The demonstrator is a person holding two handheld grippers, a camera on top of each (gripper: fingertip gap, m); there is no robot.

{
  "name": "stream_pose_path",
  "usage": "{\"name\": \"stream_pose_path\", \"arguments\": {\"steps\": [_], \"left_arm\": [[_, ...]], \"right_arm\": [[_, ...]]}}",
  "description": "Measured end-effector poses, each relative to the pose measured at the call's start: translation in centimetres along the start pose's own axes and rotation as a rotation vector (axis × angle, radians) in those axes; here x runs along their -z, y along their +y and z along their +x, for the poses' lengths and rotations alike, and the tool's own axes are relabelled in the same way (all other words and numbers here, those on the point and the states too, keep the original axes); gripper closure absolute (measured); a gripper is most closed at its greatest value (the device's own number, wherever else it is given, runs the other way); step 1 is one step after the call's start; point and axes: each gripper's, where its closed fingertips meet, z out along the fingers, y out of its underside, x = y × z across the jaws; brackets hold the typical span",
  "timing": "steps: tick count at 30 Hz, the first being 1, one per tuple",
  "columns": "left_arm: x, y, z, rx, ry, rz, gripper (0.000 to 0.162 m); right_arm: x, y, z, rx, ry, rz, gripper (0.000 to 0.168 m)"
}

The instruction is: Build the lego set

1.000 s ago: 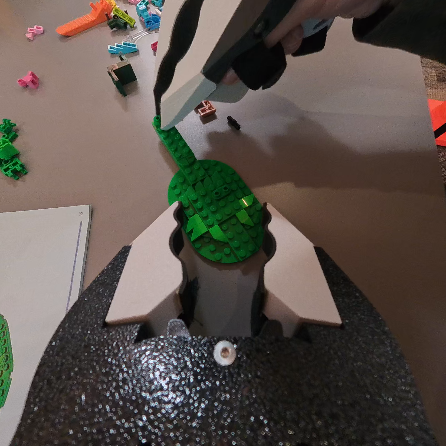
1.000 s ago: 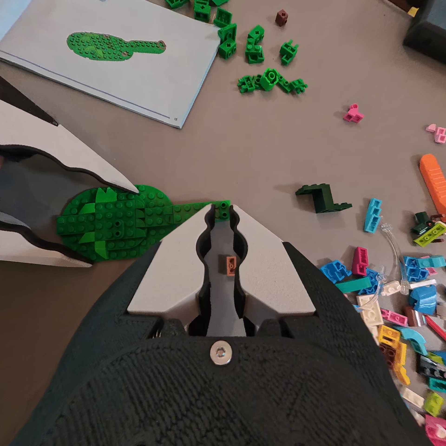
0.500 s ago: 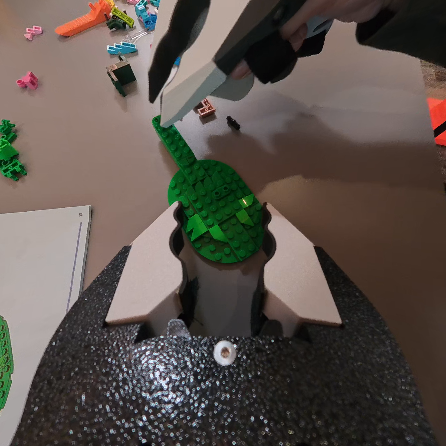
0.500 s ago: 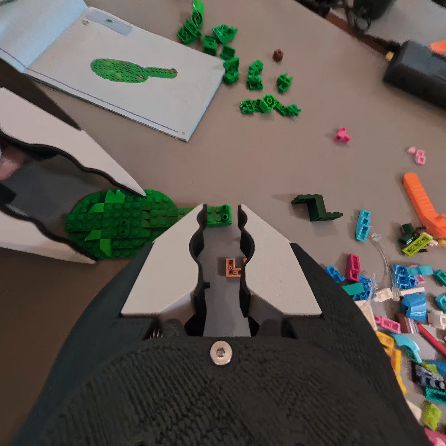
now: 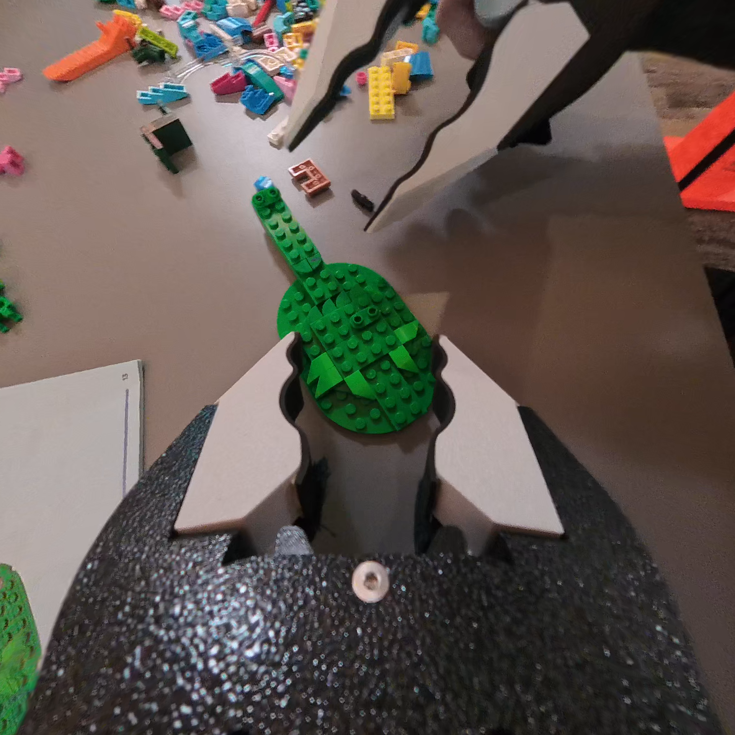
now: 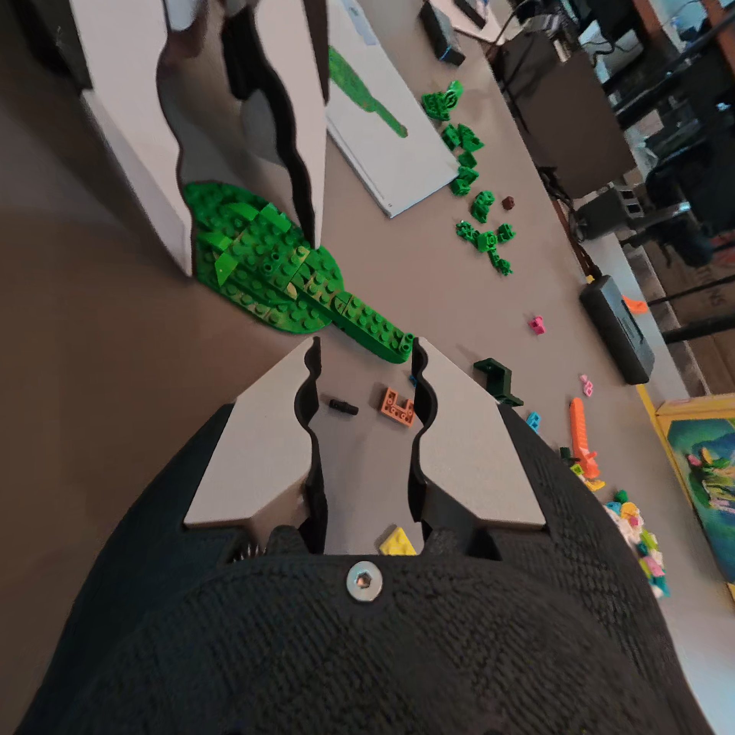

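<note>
Item: green leaf-shaped plate assembly (image 5: pixel 350 350), flat on the grey table (image 5: pixel 557 397), oval body nearest the left tongs, narrow stem running toward 11 o'clock in the left wrist view. Judged placement: body steadied at one end so the stem tip stays free for the next piece.

Left tongs (image 5: pixel 364 346): spread wide, fingers straddling the oval body at 9 and 3 o'clock; whether the pads actually press its edges cannot be told. Likely a bracing hold, not a lift.

Right tongs (image 6: pixel 364 346): parted, nothing between the fingers, hanging over the table just off the stem tip, which lies at 12 to 1 o'clock of them in the right wrist view. Beneath the gap: tan L-shaped piece (image 6: pixel 397 407) and small black pin (image 6: pixel 344 406), both loose on the table, untouched. Probably the next pick.

Also present: instruction booklet (image 6: pixel 382 151) at 12 o'clock; loose green parts (image 6: pixel 473 191) at 1 o'clock; mixed coloured bricks (image 5: pixel 254 51); orange brick separator (image 5: pixel 91 49)
</note>
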Motion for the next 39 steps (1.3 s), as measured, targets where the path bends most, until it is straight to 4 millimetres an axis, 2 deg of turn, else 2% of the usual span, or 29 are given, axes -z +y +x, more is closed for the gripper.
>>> {"name": "stream_pose_path", "arguments": {"steps": [7,12,17,20,24,26,29,34,39], "left_arm": [[1.2,0.8,0.2,-0.120,0.135,0.000,0.098],[2.4,0.6,-0.2,-0.201,0.150,0.010,0.083],[4.0,-0.2,-0.1,-0.203,0.127,0.046,0.074],[5.3,-0.7,0.6,-0.203,0.111,0.088,0.074],[6.6,-0.2,1.3,-0.207,0.086,0.101,0.073],[6.9,0.0,1.4,-0.205,0.068,0.109,0.074],[7.0,0.2,1.2,-0.239,0.029,0.112,0.073],[6.2,0.8,1.9,-0.446,-0.024,0.108,0.069],[6.0,0.0,0.1,-0.753,-0.280,0.130,0.070]], "right_arm": [[0.9,-0.2,-1.4,-0.039,-0.154,-0.002,0.121],[-0.2,-0.7,-1.9,0.191,-0.333,-0.145,0.123],[-1.9,0.0,-2.1,0.411,-0.521,-0.307,0.137],[-2.5,0.6,-2.2,0.475,-0.610,-0.371,0.139],[-3.0,0.5,-2.2,0.509,-0.676,-0.416,0.145],[-3.1,0.5,-2.2,0.528,-0.703,-0.433,0.152],[-3.1,0.4,-2.2,0.523,-0.726,-0.443,0.153],[-2.9,-0.6,-1.6,0.461,-0.728,-0.401,0.153],[-2.2,-2.0,-0.9,0.413,-0.729,-0.362,0.153]]}}
